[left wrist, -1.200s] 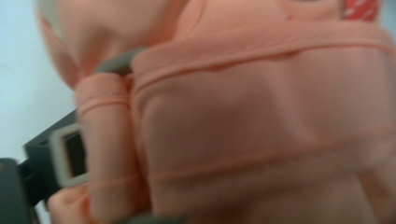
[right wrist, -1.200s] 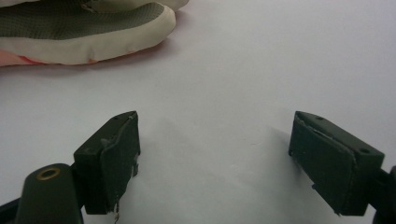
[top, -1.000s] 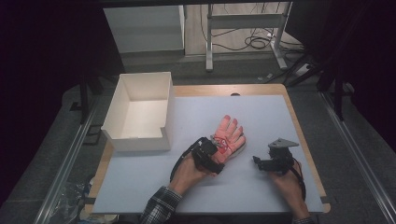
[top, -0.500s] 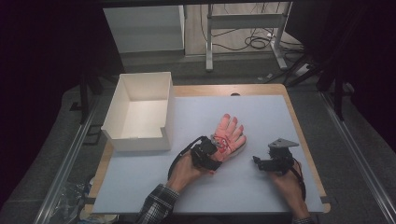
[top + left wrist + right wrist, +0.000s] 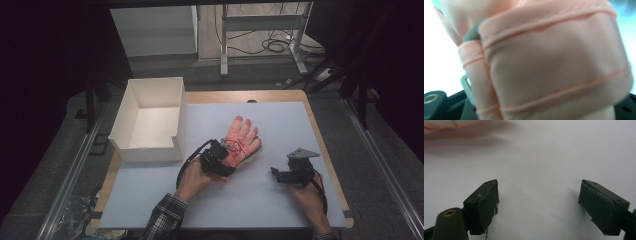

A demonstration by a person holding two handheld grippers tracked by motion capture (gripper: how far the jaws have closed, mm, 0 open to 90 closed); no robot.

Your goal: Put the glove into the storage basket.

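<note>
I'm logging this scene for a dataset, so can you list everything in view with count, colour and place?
glove: one, pink-orange, mid-table, its cuff at the left hand-held gripper
box: one, white, open-topped, at the table's left edge
table: one, pale top with wooden rim
metal frame: one, grey, on the floor beyond the table
cables: several, black, on the floor beyond
left hand-held gripper: black, at the glove's cuff
right hand-held gripper: black, jaws wide open over bare table

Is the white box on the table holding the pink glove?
No, the white box is empty; the pink glove lies on the table beside it.
</note>
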